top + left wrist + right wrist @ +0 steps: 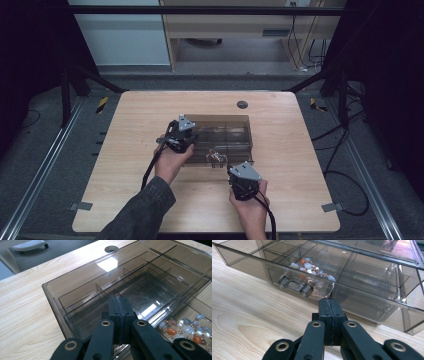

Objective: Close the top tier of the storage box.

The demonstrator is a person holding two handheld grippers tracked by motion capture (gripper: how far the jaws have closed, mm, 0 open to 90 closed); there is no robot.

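Note:
A smoky clear organiser box [225,124] stands mid-table with its drawer [239,152] pulled toward me. Orange, white and grey beads on gold wire [216,156] lie in the drawer's front left cell. My left gripper [193,136] is shut and empty, its tip [119,300] at the box's [75,282] near left corner, beside the beads [186,327]. My right gripper [231,169] sits just in front of the drawer's front wall [367,302]. It [329,300] is shut, and a thin strand from the beads [305,265] comes over the wall and ends in its tip.
The drawer's handle [295,286], a clear bar on two round studs, is left of my right gripper's tip. A cable hole [242,104] lies in the wooden table [130,150] behind the box. Black frame legs and cables stand off both sides of the table.

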